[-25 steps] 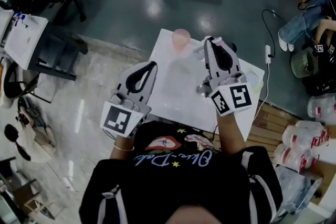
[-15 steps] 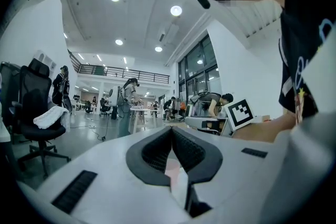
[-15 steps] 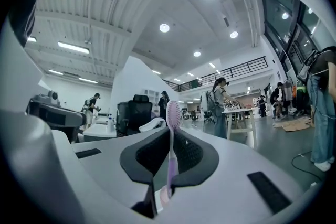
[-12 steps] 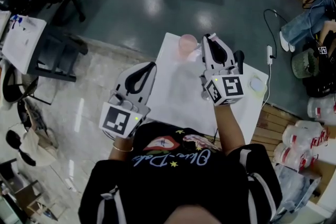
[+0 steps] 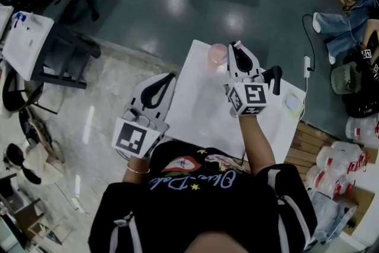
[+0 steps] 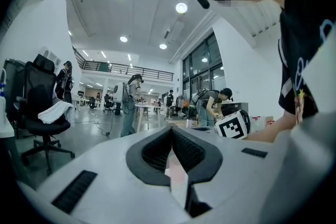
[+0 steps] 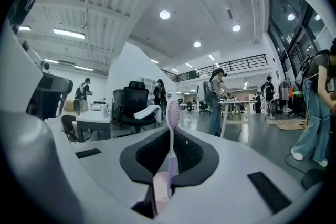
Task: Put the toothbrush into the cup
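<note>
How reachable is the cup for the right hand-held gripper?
Probably yes: the right hand-held gripper, shut on the toothbrush, hangs right beside the cup, with nothing between them.

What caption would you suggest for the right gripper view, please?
Right gripper, jaws shut on a purple-handled toothbrush whose pink head stands up past the jaw tips.
</note>
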